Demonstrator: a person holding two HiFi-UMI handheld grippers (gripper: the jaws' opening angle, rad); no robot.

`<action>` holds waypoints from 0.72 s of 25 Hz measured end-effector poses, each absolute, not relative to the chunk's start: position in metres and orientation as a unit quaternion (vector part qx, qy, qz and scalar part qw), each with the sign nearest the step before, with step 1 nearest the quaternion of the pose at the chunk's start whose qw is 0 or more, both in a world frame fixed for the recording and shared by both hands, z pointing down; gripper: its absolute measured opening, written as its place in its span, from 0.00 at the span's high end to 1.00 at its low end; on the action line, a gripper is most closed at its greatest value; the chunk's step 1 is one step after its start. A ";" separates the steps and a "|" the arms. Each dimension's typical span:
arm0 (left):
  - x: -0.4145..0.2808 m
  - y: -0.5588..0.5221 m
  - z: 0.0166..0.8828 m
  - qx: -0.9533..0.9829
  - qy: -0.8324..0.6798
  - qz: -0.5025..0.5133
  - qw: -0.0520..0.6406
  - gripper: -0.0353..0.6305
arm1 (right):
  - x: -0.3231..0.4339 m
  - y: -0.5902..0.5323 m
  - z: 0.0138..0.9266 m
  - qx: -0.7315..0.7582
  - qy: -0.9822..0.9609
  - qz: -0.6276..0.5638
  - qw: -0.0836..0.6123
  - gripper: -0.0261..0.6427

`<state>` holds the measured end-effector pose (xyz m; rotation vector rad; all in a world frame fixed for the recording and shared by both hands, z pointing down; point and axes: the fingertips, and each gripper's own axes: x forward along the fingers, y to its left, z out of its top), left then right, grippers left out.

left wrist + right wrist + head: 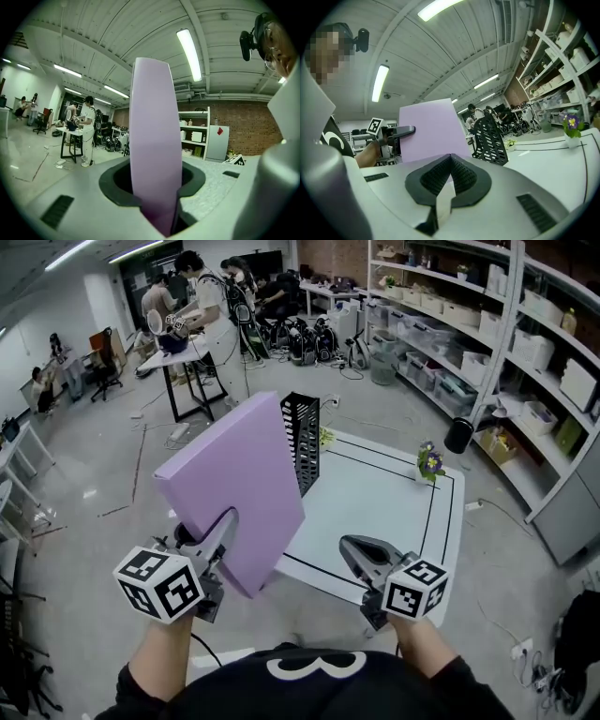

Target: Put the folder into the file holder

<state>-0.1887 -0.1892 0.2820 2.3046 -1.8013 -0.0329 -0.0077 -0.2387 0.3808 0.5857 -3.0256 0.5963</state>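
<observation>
- The left claw is clamped on the lower edge of the purple folder, its jaws pressed to either face. It holds the folder in the air, tilted, over the near left side of the bench.
- The right claw hangs over the near edge of the bench with its jaws together and nothing between them.
- The folder is lifted, so the pickup looks done. Carrying it over and sliding it into a slot is what remains, by my reading.
- The black mesh file holder stands upright at the bench's far left, just behind the folder and apart from it.
- The bench is white with a black border line, and a small pot of flowers sits at its far right.
- Beyond lie a grey floor, shelves of bins on the right, and people at a far table.
</observation>
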 end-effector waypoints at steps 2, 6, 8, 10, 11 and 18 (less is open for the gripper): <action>-0.194 -0.202 0.276 0.788 -0.607 -0.009 0.107 0.72 | -0.013 -0.249 0.377 0.192 -0.963 0.192 0.000 0.95; -0.210 -0.225 0.261 0.793 -0.602 -0.001 0.095 0.72 | -0.023 -0.269 0.369 0.204 -0.960 0.194 -0.005 0.95; -0.220 -0.236 0.256 0.792 -0.603 0.000 0.089 0.72 | -0.027 -0.278 0.366 0.210 -0.958 0.195 -0.009 0.95; -0.228 -0.247 0.253 0.792 -0.605 0.002 0.084 0.72 | -0.031 -0.285 0.366 0.215 -0.957 0.196 -0.011 0.95; -0.232 -0.253 0.253 0.792 -0.605 0.005 0.082 0.72 | -0.033 -0.289 0.366 0.217 -0.957 0.195 -0.012 0.95; -0.253 -0.291 0.247 0.794 -0.604 0.019 0.064 0.72 | -0.048 -0.310 0.360 0.240 -0.951 0.195 -0.024 0.95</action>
